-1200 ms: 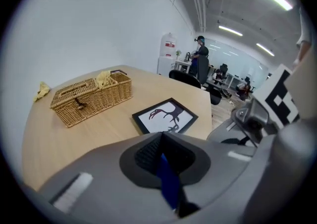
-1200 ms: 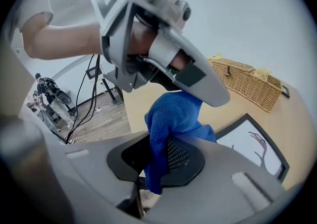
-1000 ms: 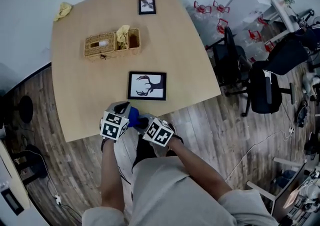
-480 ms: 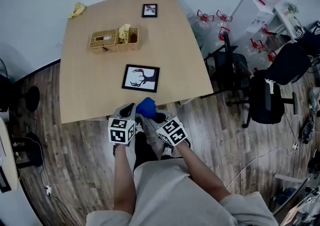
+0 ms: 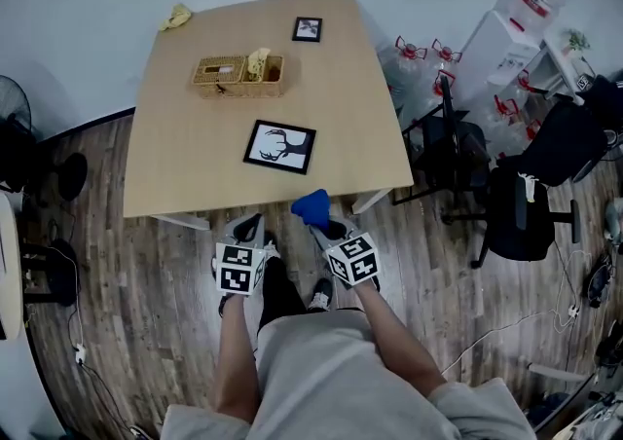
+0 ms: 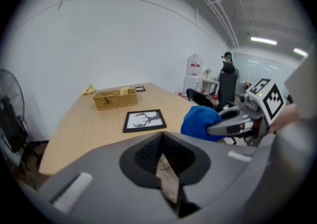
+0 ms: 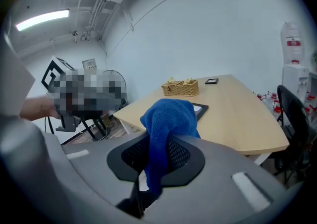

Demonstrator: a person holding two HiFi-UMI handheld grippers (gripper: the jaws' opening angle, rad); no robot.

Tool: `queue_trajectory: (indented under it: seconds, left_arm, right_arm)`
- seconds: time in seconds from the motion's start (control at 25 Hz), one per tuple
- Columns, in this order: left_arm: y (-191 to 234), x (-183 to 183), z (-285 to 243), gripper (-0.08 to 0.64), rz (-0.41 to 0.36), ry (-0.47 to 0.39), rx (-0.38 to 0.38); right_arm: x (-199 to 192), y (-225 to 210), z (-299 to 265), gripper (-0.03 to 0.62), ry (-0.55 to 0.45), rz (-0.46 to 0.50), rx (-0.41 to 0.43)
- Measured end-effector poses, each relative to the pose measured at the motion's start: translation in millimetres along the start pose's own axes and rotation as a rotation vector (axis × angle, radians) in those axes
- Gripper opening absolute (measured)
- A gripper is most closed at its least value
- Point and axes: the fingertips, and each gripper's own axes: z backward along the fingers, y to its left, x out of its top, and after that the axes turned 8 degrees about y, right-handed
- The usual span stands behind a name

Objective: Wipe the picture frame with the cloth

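Note:
A black picture frame (image 5: 280, 146) with a deer-antler print lies flat near the table's front edge; it also shows in the left gripper view (image 6: 144, 120). My right gripper (image 5: 319, 219) is shut on a blue cloth (image 5: 312, 206), which hangs bunched over its jaws (image 7: 167, 124). It is held just off the table's front edge, short of the frame. My left gripper (image 5: 247, 230) is shut with nothing in it, beside the right one and below the table edge. The cloth shows at the right in the left gripper view (image 6: 202, 123).
A wicker basket (image 5: 239, 76) stands at the table's far side, a small second frame (image 5: 308, 29) at the far right corner, a yellow rag (image 5: 176, 16) at the far left corner. Office chairs (image 5: 506, 195) stand right of the wooden table (image 5: 175, 165). A fan (image 6: 10, 119) stands left.
Both grippers and the cloth have drawn back from over the table's front edge to just off it, as the person stepped back. The frame has not moved on the table.

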Motion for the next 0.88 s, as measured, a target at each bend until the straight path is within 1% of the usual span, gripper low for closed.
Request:
queue_trajectory:
  seconds: [0.08, 0.12, 0.24, 0.36, 0.52, 0.6, 0.72, 0.88]
  left_arm:
    - [-3, -6, 9, 0.052, -0.042, 0.039, 0.038]
    - [-4, -8, 12, 0.052, -0.043, 0.046, 0.048]
    - [2, -14, 14, 0.052, -0.001, 0.027, 0.065]
    - [2, -16, 14, 0.052, 0.015, 0.021, 0.062]
    - [-1, -10, 16, 0.052, 0.022, -0.003, 0.053]
    - [-6, -6, 16, 0.052, 0.006, -0.019, 0.037]
    - [-13, -8, 16, 0.052, -0.034, -0.01, 0.021]
    - [-10, -10, 16, 0.052, -0.037, -0.003, 0.018]
  right_arm:
    - [-3, 1, 4, 0.048, -0.002, 0.008, -0.007]
    - [-3, 2, 5, 0.048, -0.003, 0.012, -0.008]
    - [-3, 2, 9, 0.048, -0.011, 0.015, -0.01]
    - [-2, -1, 12, 0.048, -0.018, 0.011, -0.035]
    - [-2, -11, 17, 0.048, -0.027, -0.034, -0.057]
    - [-3, -14, 19, 0.048, -0.032, -0.053, -0.061]
    - [-5, -14, 19, 0.048, -0.03, -0.058, -0.061]
    - [-6, -6, 14, 0.048, -0.02, -0.037, -0.053]
